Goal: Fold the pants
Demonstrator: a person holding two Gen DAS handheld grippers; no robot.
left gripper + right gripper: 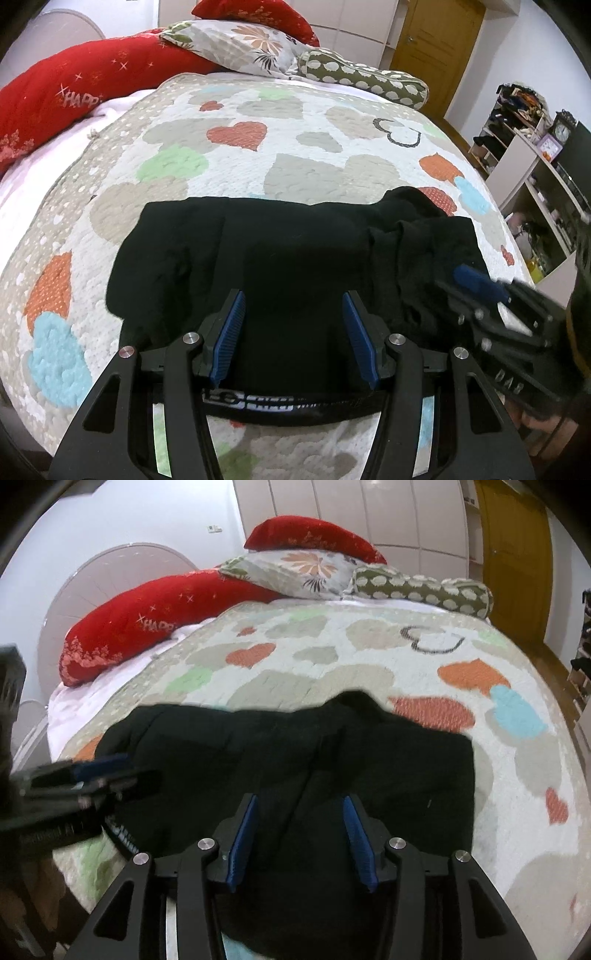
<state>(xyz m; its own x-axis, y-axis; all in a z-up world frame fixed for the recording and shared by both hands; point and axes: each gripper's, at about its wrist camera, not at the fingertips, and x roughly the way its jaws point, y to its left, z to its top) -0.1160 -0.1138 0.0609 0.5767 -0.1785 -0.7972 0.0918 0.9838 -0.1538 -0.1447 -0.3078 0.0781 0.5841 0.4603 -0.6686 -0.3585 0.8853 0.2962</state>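
L tongs (293,314) agape; waistband (295,400) seen L view only.

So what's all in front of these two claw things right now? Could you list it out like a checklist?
Surface: bed with heart-pattern quilt.
Job's things: black pants, bunched, lying flat on the quilt.
Clutter: red pillow, floral pillow, dotted bolster at the head.
Grippers: left gripper and right gripper both open over the pants, holding nothing.
Cables: nothing seen.
Surroundings: wooden door, shelves, clock.
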